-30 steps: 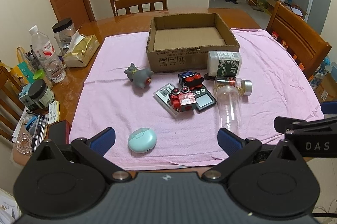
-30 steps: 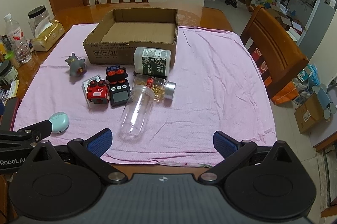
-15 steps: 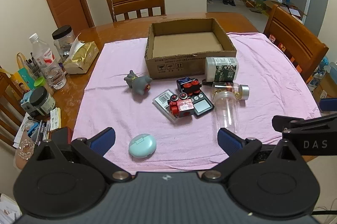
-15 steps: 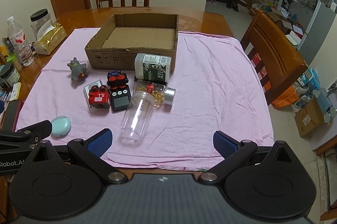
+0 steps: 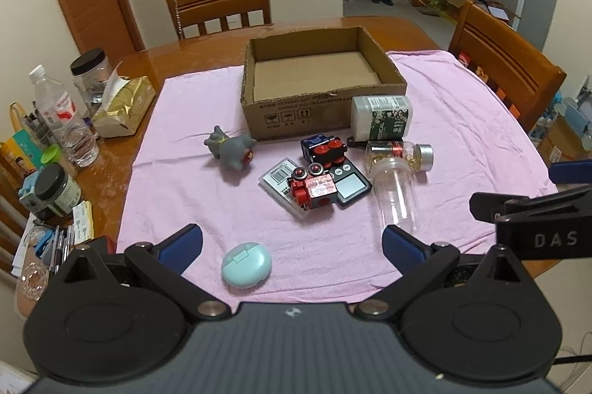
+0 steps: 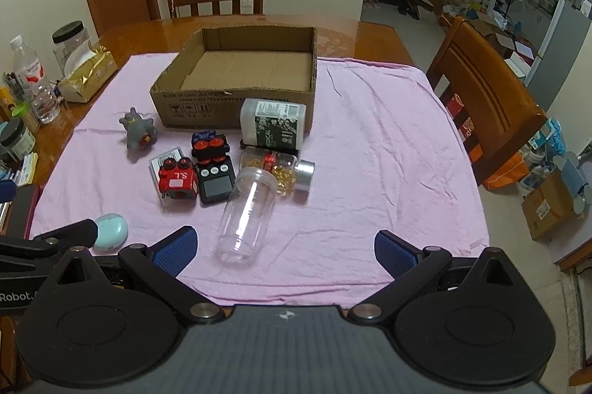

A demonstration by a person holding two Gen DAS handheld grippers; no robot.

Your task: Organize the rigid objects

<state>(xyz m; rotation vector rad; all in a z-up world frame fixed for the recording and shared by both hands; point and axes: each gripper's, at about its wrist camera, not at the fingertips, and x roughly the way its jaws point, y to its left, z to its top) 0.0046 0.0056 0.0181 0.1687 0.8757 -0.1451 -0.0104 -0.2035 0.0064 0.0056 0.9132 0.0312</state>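
Since nothing has gone into the cardboard box [image 5: 322, 90] yet, I judge the step in hand to be the first pick. My left hand-held gripper [image 5: 292, 244] hangs spread wide above the near edge of the pink cloth [image 5: 177, 186], holding nothing. My right hand-held gripper [image 6: 285, 247] is likewise spread and empty, back from the clutter.

The loose things lie between me and the box. The mint case [image 5: 246, 264] sits alone, nearest my left fingers, well apart from the rest. I would take it first: approach from above, straddle its short width, and close gently, because its rounded shell looks smooth and may squirt out.

The clear jar [image 6: 246, 212] lies on its side in front of my right gripper, its mouth touching the pill bottle [image 6: 277, 170]. It could roll, so I would grip across its body, not along it, and lift straight up before travelling.

The red toy block [image 5: 314, 192], the pocket scale [image 5: 349, 184] and the flat barcoded pack [image 5: 281, 177] are packed tight, touching one another; those I would leave until the outer pieces are cleared. The white bottle [image 5: 381, 118] lies against the box's front wall, and the grey toy [image 5: 231, 151] sits apart on the left.

Each drop should clear the box rim and start at the far corners.
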